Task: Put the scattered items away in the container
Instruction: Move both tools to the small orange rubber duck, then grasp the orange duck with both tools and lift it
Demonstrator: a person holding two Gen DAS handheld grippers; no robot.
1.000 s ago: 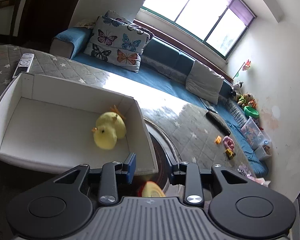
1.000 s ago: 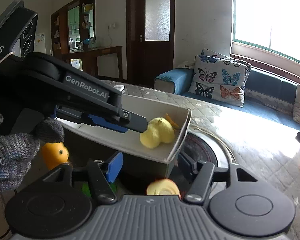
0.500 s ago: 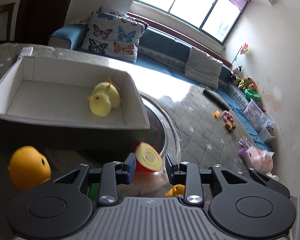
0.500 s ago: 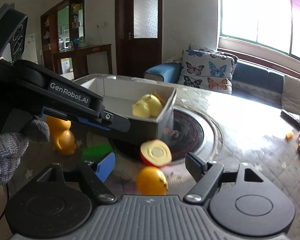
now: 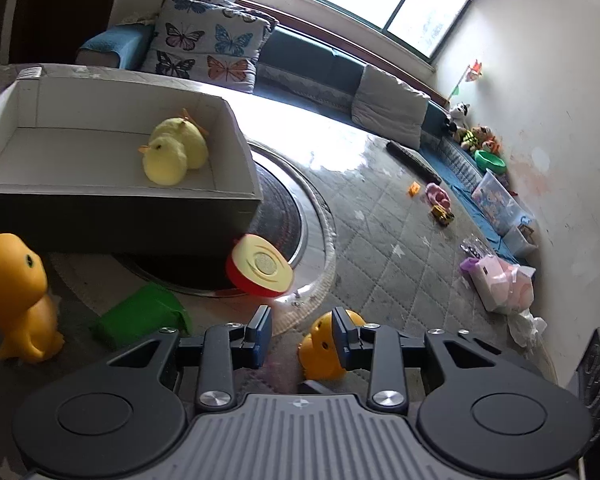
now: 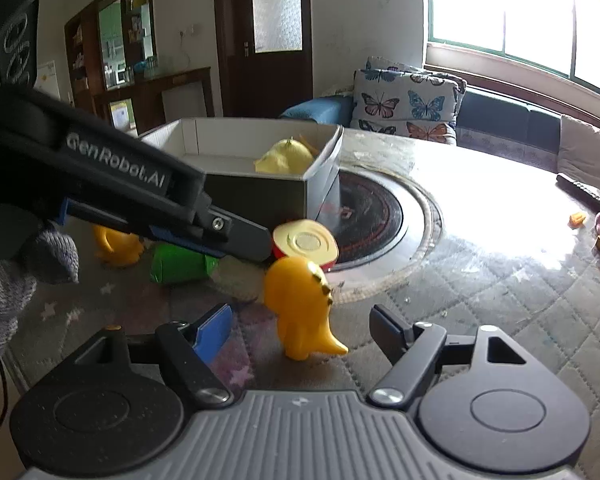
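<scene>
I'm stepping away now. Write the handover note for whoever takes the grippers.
Left gripper: open, empty, low over the table near the apple half.
Right gripper: open, empty, lined up on the small orange figure.
Done: yellow plush duck lies in the box.
Left: apple half beside the box corner, small orange figure, large orange duck, green block, all outside on the table.
</scene>
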